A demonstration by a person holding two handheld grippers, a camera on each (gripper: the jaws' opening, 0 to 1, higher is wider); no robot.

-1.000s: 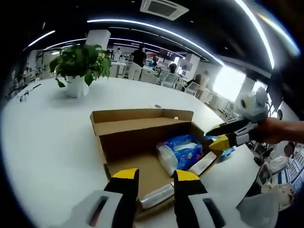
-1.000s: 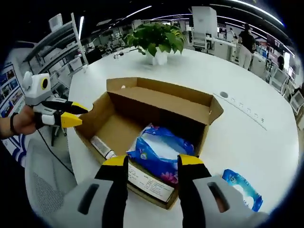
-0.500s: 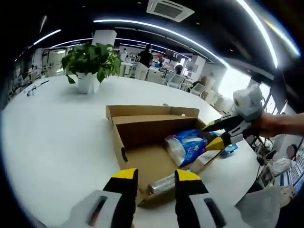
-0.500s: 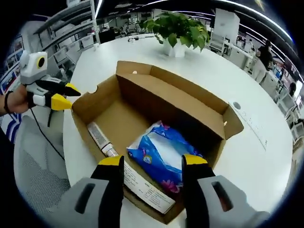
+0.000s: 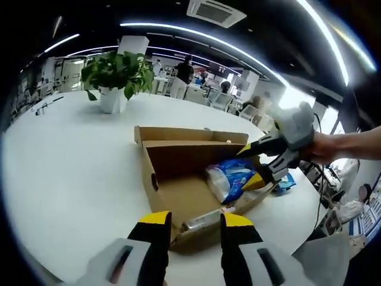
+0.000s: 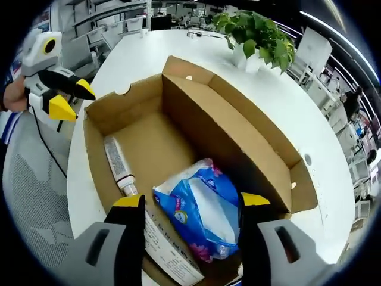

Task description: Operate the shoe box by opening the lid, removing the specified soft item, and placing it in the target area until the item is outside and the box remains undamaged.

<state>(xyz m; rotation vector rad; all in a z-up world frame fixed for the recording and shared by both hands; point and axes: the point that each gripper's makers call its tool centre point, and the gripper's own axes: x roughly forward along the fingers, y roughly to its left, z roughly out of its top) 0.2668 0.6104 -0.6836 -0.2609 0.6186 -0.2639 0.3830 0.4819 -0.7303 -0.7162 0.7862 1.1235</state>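
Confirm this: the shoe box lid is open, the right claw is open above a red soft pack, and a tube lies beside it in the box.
Wrong colour. In the right gripper view the soft pack is blue; the rest stands: shoe box, right claw, tube.

A broad white worktop [image 5: 65, 167] with a rounded edge carries everything; an open cardboard shoe box [image 5: 178, 158] rests flat on it near the front edge; a potted green plant [image 5: 113, 80] in a white pot stands well behind the box; a blue soft packet [image 5: 286, 182] lies on the worktop just beside the box's far end.
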